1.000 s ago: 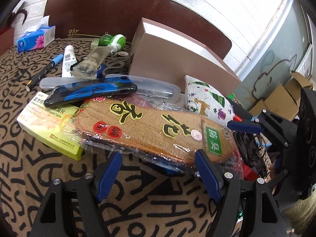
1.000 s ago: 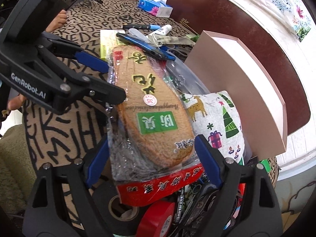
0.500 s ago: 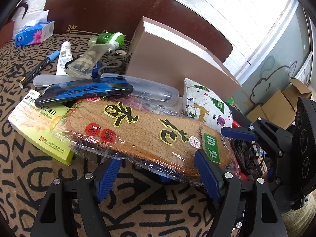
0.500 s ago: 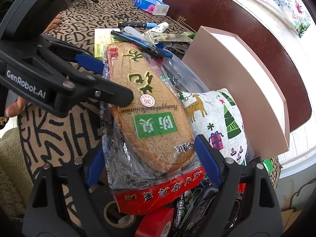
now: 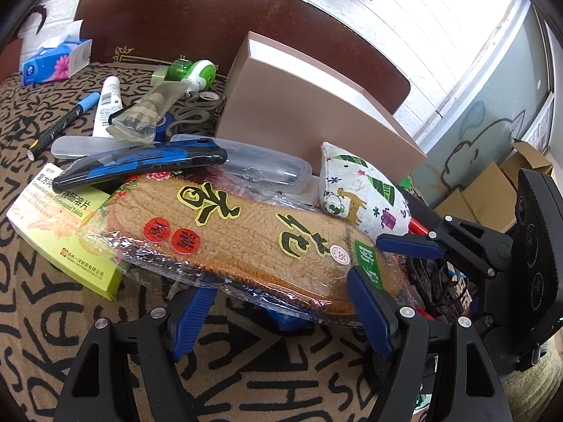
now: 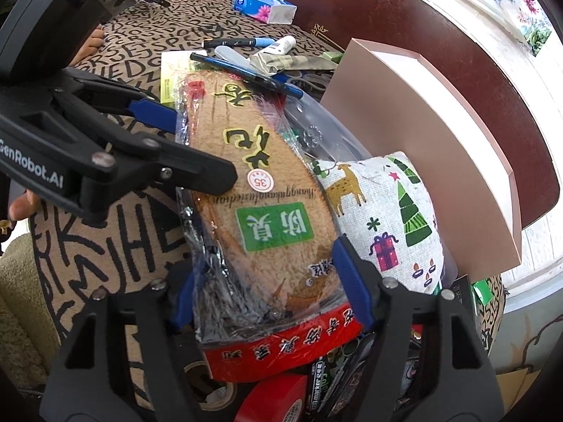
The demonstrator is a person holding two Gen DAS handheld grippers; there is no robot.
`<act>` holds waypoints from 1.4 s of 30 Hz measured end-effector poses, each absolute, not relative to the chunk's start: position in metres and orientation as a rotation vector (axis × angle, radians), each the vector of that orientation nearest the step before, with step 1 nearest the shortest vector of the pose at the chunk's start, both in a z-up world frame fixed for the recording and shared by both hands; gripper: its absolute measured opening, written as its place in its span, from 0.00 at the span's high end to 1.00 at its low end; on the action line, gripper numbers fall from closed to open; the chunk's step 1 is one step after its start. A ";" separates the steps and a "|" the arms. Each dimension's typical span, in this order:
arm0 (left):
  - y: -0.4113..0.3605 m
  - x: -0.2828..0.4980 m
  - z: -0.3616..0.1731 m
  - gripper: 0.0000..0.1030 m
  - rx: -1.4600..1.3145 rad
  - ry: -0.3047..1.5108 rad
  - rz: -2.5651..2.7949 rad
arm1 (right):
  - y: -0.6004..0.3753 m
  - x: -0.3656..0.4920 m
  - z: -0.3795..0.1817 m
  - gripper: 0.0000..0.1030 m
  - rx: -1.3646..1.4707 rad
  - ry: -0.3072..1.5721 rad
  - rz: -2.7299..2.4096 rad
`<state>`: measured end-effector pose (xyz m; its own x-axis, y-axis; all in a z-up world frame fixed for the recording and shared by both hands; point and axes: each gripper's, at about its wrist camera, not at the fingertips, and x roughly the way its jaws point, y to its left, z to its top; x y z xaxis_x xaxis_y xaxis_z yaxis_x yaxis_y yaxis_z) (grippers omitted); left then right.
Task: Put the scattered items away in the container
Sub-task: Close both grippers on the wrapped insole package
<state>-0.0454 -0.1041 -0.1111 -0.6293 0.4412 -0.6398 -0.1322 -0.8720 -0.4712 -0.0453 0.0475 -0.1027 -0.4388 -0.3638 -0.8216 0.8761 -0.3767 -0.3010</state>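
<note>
A brown insole pack (image 5: pixel 246 232) in clear plastic lies across the pile of items, its heel end (image 6: pixel 267 211) toward the right gripper. My left gripper (image 5: pixel 281 311) is open, its blue fingers straddling the pack's near long edge. My right gripper (image 6: pixel 267 295) is open around the pack's heel end, blue fingertips (image 6: pixel 346 274) on either side. The pink-brown box (image 5: pixel 309 105), also in the right wrist view (image 6: pixel 422 133), stands behind the pile. A Christmas-print pouch (image 5: pixel 362 190) lies against it, next to the insole (image 6: pixel 390 218).
On the patterned cloth lie a yellow medicine box (image 5: pixel 52 225), a black-and-blue phone case (image 5: pixel 140 165), a clear case (image 5: pixel 260 168), a marker (image 5: pixel 59 123), a tube (image 5: pixel 109 102) and a tissue pack (image 5: pixel 52 63). Tape rolls (image 6: pixel 278 397) and markers sit under the insole's heel.
Both grippers have edged closer in around the insole pack. The pack has tilted slightly, and the jaws stay open.
</note>
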 end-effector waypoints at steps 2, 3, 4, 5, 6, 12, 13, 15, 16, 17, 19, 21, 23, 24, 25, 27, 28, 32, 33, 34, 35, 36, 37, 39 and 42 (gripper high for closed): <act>-0.103 -0.045 -0.111 0.27 -1.131 -0.549 2.515 | 0.048 -0.047 -0.103 0.38 0.853 0.956 -1.909; -0.102 -0.045 -0.110 0.27 -1.128 -0.548 2.515 | 0.048 -0.047 -0.102 0.40 0.856 0.954 -1.910; -0.102 -0.045 -0.110 0.27 -1.125 -0.549 2.517 | 0.049 -0.048 -0.102 0.41 0.860 0.950 -1.911; -0.102 -0.045 -0.110 0.27 -1.120 -0.549 2.520 | 0.049 -0.048 -0.102 0.43 0.863 0.946 -1.911; -0.102 -0.045 -0.109 0.29 -1.114 -0.548 2.523 | 0.049 -0.048 -0.102 0.44 0.865 0.942 -1.912; -0.100 -0.044 -0.101 0.44 -1.071 -0.505 2.552 | 0.049 -0.046 -0.099 0.56 0.849 0.939 -1.919; -0.098 -0.044 -0.099 0.47 -1.066 -0.492 2.561 | 0.049 -0.045 -0.099 0.58 0.847 0.941 -1.922; -0.095 -0.044 -0.096 0.49 -1.057 -0.463 2.579 | 0.049 -0.045 -0.099 0.61 0.848 0.936 -1.927; -0.094 -0.044 -0.095 0.50 -1.055 -0.451 2.586 | 0.049 -0.046 -0.098 0.61 0.851 0.929 -1.929; -0.093 -0.044 -0.094 0.51 -1.056 -0.443 2.592 | 0.049 -0.046 -0.098 0.62 0.853 0.922 -1.929; -0.091 -0.045 -0.092 0.53 -1.066 -0.430 2.605 | 0.050 -0.046 -0.097 0.63 0.855 0.913 -1.933; -0.089 -0.046 -0.090 0.54 -1.087 -0.418 2.617 | 0.050 -0.046 -0.097 0.64 0.855 0.910 -1.936; -0.085 -0.046 -0.087 0.56 -1.103 -0.400 2.631 | 0.050 -0.045 -0.097 0.65 0.855 0.909 -1.937; -0.083 -0.046 -0.086 0.56 -1.108 -0.384 2.640 | 0.050 -0.045 -0.097 0.66 0.855 0.907 -1.937; -0.082 -0.046 -0.085 0.56 -1.112 -0.370 2.647 | 0.050 -0.046 -0.097 0.66 0.856 0.904 -1.937; -0.079 -0.046 -0.083 0.57 -1.119 -0.350 2.657 | 0.050 -0.045 -0.096 0.67 0.859 0.897 -1.937; -0.078 -0.046 -0.081 0.57 -1.122 -0.344 2.661 | 0.051 -0.045 -0.095 0.68 0.860 0.893 -1.937; -0.075 -0.045 -0.079 0.57 -1.133 -0.337 2.670 | 0.052 -0.043 -0.093 0.69 0.864 0.882 -1.940; -0.075 -0.045 -0.078 0.58 -1.135 -0.336 2.672 | 0.052 -0.043 -0.093 0.70 0.866 0.879 -1.941; -0.074 -0.045 -0.077 0.58 -1.137 -0.335 2.675 | 0.052 -0.042 -0.092 0.70 0.867 0.876 -1.942; -0.074 -0.044 -0.076 0.59 -1.139 -0.335 2.676 | 0.052 -0.042 -0.091 0.70 0.867 0.873 -1.943; -0.073 -0.044 -0.075 0.59 -1.139 -0.336 2.677 | 0.052 -0.041 -0.091 0.70 0.867 0.869 -1.944; -0.073 -0.043 -0.074 0.60 -1.139 -0.337 2.677 | 0.053 -0.041 -0.090 0.71 0.868 0.865 -1.946; -0.072 -0.042 -0.072 0.60 -1.135 -0.336 2.680 | 0.053 -0.041 -0.089 0.71 0.870 0.853 -1.948; -0.070 -0.040 -0.069 0.61 -1.129 -0.331 2.685 | 0.054 -0.040 -0.086 0.72 0.869 0.840 -1.952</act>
